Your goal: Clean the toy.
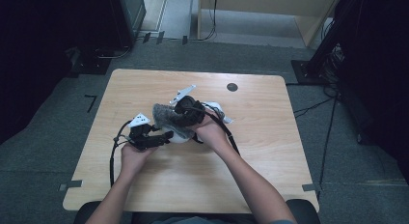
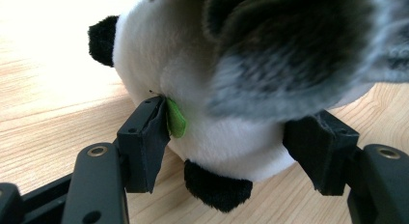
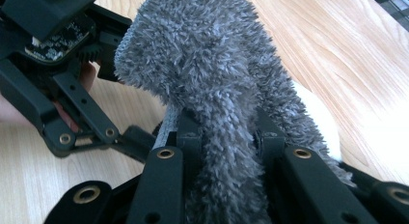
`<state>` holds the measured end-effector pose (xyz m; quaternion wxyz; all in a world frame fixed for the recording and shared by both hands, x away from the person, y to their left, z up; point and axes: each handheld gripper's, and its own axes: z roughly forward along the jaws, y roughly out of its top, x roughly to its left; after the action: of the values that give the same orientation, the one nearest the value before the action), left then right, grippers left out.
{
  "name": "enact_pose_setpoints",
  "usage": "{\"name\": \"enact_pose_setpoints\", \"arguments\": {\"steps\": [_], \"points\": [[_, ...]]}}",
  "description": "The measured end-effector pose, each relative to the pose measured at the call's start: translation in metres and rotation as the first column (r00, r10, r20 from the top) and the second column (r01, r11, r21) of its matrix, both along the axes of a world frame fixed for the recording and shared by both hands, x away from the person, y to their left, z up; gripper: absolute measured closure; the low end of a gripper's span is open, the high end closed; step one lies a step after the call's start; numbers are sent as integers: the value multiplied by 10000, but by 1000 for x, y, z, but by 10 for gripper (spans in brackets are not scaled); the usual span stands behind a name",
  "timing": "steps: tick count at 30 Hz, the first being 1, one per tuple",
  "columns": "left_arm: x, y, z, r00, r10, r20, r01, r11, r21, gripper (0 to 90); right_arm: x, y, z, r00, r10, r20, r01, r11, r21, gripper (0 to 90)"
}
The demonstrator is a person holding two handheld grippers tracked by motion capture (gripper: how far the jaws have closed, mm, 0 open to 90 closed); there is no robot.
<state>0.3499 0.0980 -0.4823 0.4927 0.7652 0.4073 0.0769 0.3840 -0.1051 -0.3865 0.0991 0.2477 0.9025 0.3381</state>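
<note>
Draping grey fuzzy cloth [image 3: 212, 89] hides, probably, most of the plush toy [image 2: 193, 89].

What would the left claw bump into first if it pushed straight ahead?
The panda toy: its white body already sits between the left claw's jaws, so it would press in almost at once. The grey furry cloth draped over it lies just above.

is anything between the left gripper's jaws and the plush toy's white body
Nothing visible stands in the way. In the left gripper view the left gripper brackets the white plush toy; one jaw touches it at a small green tag. The grey fuzzy cloth, pinched by the right gripper, drapes above.
</note>
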Motion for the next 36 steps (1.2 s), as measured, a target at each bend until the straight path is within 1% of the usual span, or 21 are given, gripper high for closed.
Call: {"name": "enact_pose_setpoints", "arguments": {"steps": [5,17,20,23,25,27,31,34,36], "points": [[0,0,0,10000,7,21,-7,10000,-14,330,-2,-15,1,9998,-214,45,214,9998,18,710],[1,0,-1,10000,11,39,-11,9999,-107,328,-12,-60,2,9968,-795,96,790,9958,471,709],[2,1,-1,10000,-2,11,2,9999,-126,328,-16,-68,5,9957,-899,240,886,9949,487,707],[2,1,-1,10000,-2,-14,2,9999,-126,324,-19,-79,7,9939,-1030,388,1011,9937,482,703],[1,1,-1,10000,-8,-7,8,9999,-101,323,-22,-88,7,9930,-1112,395,1086,9921,620,701],[2,1,-1,10000,-11,-5,10,10000,-99,323,-25,-97,7,9910,-1266,436,1236,9902,652,701],[1,1,-1,10000,1,-12,-2,9999,-108,322,-28,-113,8,9874,-1507,474,1478,9872,601,702],[1,1,-1,10000,7,-19,-7,9999,-108,322,-29,-121,8,9843,-1711,432,1684,9840,586,704],[2,1,-1,10000,10,-11,-10,9999,-101,322,-28,-123,7,9844,-1728,339,1701,9830,692,704]]}}
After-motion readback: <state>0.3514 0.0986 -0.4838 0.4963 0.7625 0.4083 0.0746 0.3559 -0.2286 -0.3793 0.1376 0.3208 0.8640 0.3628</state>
